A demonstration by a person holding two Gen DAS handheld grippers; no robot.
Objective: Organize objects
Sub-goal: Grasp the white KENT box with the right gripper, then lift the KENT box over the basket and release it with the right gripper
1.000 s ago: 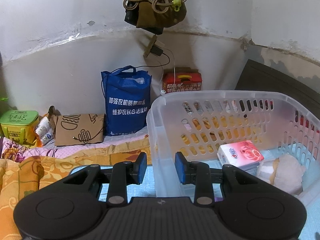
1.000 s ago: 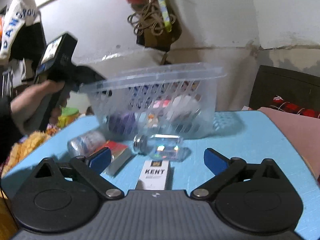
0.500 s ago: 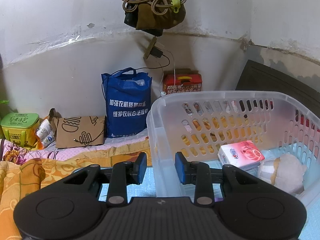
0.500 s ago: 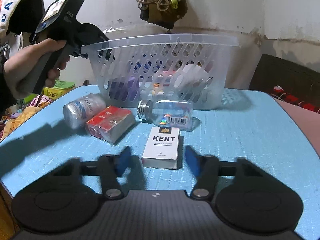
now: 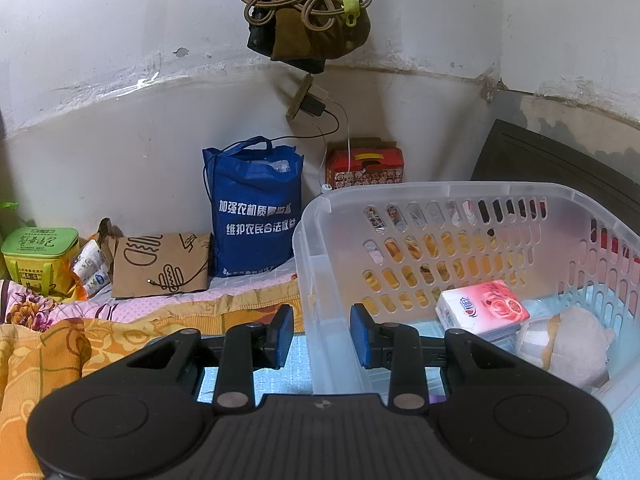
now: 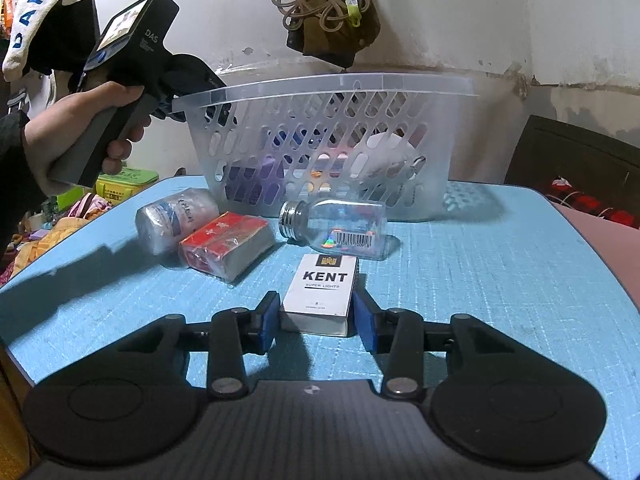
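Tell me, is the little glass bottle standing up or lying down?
Lying down. The glass bottle rests on its side on the blue table, with its silver cap pointing left.

Basket (image 6: 328, 128) contents showed only as coloured blurs through its slotted wall, person's forearm (image 6: 16, 152) was cut off at left edge

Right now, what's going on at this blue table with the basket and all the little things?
A person is sorting small items into a clear plastic basket. The left gripper grips the basket's wall. The right gripper has just been closing around the white KENT box, which lies on the blue table. A glass bottle, a red pack and a wrapped roll are outside the basket.
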